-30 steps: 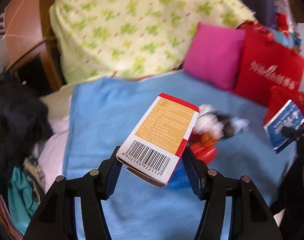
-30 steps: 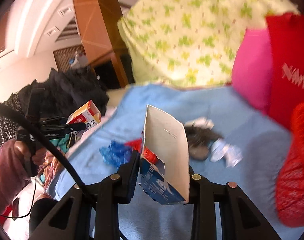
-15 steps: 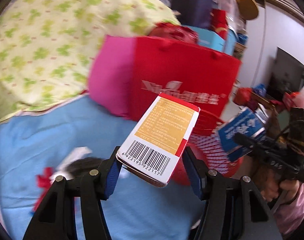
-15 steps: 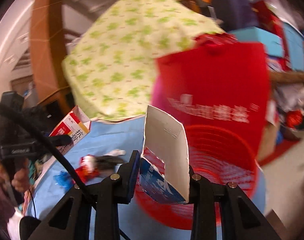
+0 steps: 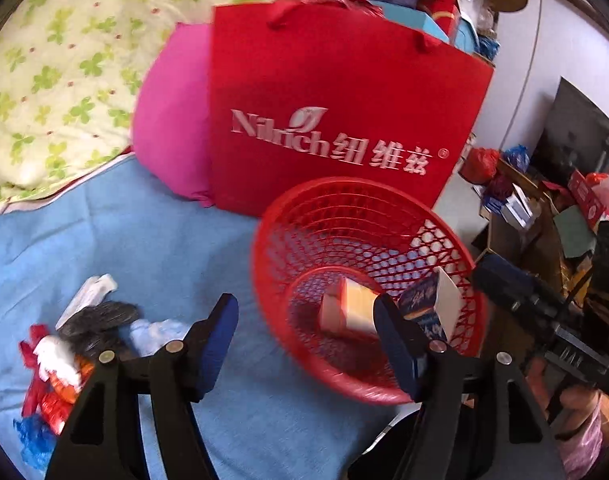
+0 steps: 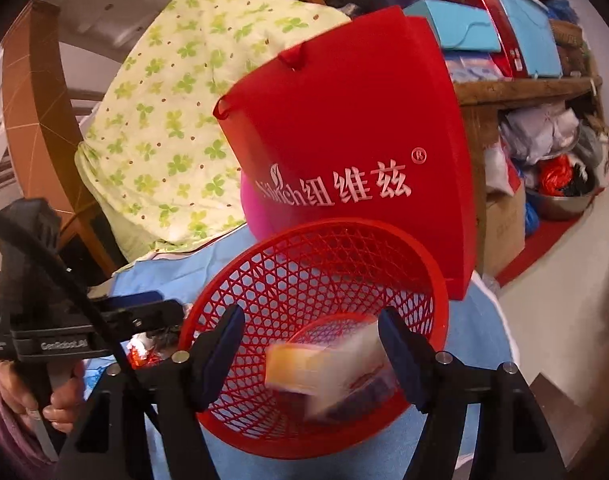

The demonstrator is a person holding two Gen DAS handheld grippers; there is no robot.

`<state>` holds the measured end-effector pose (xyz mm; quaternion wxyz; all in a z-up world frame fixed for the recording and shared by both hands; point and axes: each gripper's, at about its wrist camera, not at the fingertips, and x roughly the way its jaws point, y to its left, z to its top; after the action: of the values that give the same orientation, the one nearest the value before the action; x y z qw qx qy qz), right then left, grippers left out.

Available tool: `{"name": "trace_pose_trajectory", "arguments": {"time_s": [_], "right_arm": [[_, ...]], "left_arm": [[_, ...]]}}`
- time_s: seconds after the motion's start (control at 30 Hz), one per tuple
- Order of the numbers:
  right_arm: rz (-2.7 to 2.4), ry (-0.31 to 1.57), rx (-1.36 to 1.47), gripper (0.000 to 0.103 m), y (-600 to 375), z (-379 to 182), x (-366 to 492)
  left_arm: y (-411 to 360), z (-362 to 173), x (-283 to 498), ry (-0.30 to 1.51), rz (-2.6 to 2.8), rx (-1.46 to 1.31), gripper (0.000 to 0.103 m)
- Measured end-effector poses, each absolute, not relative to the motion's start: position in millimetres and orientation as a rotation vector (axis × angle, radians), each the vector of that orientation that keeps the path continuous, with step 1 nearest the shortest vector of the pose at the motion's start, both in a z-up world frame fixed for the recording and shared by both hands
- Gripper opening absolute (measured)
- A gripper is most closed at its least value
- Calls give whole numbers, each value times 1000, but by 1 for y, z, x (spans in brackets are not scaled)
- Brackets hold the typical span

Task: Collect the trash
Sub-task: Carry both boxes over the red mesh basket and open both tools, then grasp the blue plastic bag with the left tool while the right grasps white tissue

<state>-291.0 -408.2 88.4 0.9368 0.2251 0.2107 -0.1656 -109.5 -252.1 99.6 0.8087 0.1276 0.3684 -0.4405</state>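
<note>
A red mesh basket (image 5: 304, 208) (image 6: 436, 280) stands on the blue cloth (image 5: 152, 248). An orange-and-white carton (image 5: 350, 312) (image 6: 304, 368) lies blurred inside it. A blue-and-white carton (image 5: 432, 304) is inside the basket at its right wall; a dark shape under the orange carton in the right wrist view may be the same box. My left gripper (image 5: 306, 344) is open and empty, just in front of the basket. My right gripper (image 6: 310, 348) is open and empty over the basket's near rim. A pile of wrappers (image 5: 64, 352) lies left on the cloth.
A red paper bag (image 5: 336, 120) (image 6: 344, 160) and a pink cushion (image 5: 172, 128) stand right behind the basket. A green-patterned quilt (image 5: 64, 60) lies far left. Cluttered boxes and shelves (image 6: 524, 80) fill the right side past the bed edge.
Both grippers have opened and let go of their cartons, which now are in the red basket. Both views have swung right from the cloth to the basket.
</note>
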Motion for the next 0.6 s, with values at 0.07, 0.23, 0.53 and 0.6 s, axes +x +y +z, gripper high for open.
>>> {"name": "trace_pose_trajectory", "arguments": {"time_s": [0.07,0.23,0.53,0.6], "right_arm": [[-334,400,436,73,-401,95,-292],[-255,318,367,73,-370,120,-291],[8,318,248,73,-270,145,-247],[51,369,233,73,-248,138,-228]], "left_arm": [[-229,100,-109,769,-906,246,71],[-142,91,-105,744,-740,186,71],[60,60,-85,749,-248,71,74],[89,49,-84,768,-180,52,74]]}}
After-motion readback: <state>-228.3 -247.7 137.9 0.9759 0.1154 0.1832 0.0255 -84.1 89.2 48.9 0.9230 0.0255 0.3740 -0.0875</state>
